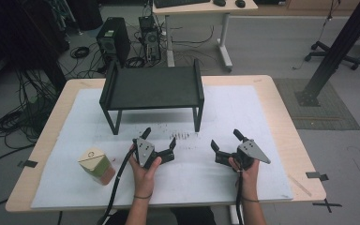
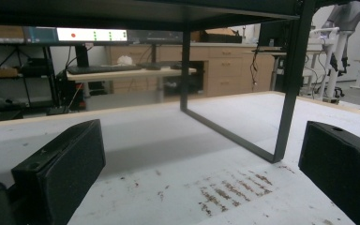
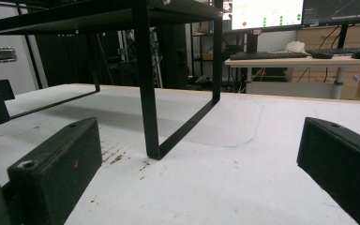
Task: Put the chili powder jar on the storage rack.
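The right gripper (image 3: 201,173) holds its two black jaws wide apart with nothing between them, low over the white table sheet (image 3: 243,178); the black shelf stand's leg (image 3: 147,93) rises just ahead; reddish-brown specks (image 3: 117,157) lie beside its foot

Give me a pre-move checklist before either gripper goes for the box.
1. Left gripper open and empty: ok, jaws stand wide with nothing between them.
2. Right gripper open and empty: ok, the same.
3. Box within the left gripper's reach: ok, probably; it lies on the mat just left of that hand, apart from it.
4. Box standing upright: not ok, it looks tilted or on its side.
5. Path to the box free: ok, bare mat between.
6. Shelf top free: ok, nothing lies on it.
7. Grippers apart from the shelf legs: ok, both sit in front of them.
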Demonstrator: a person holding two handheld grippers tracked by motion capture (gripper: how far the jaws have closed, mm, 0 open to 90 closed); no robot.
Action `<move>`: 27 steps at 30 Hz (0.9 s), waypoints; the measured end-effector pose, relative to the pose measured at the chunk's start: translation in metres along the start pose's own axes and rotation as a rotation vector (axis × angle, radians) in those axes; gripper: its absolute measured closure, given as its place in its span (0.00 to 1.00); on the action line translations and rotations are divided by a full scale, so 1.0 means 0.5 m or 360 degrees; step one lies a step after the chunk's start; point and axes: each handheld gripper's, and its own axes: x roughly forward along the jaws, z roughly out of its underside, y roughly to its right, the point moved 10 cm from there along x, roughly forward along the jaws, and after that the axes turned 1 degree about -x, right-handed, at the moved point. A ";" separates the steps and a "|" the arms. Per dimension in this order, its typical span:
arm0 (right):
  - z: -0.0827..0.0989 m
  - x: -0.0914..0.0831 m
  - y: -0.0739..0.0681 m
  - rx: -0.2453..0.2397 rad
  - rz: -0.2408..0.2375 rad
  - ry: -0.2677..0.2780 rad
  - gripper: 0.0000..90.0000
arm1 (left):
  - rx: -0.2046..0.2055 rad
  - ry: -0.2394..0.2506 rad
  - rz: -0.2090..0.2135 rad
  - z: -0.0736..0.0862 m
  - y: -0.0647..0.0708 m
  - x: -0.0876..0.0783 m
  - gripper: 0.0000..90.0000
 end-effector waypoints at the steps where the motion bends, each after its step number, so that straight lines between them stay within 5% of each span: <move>1: 0.000 0.000 0.000 0.0000 0.0001 0.0001 0.00 | 0.0002 -0.0005 -0.0001 0.000 0.000 -0.001 0.01; 27: -0.004 -0.004 0.004 0.0029 0.0016 0.0044 0.00 | 0.0029 -0.0006 -0.0039 0.001 0.003 -0.043 0.00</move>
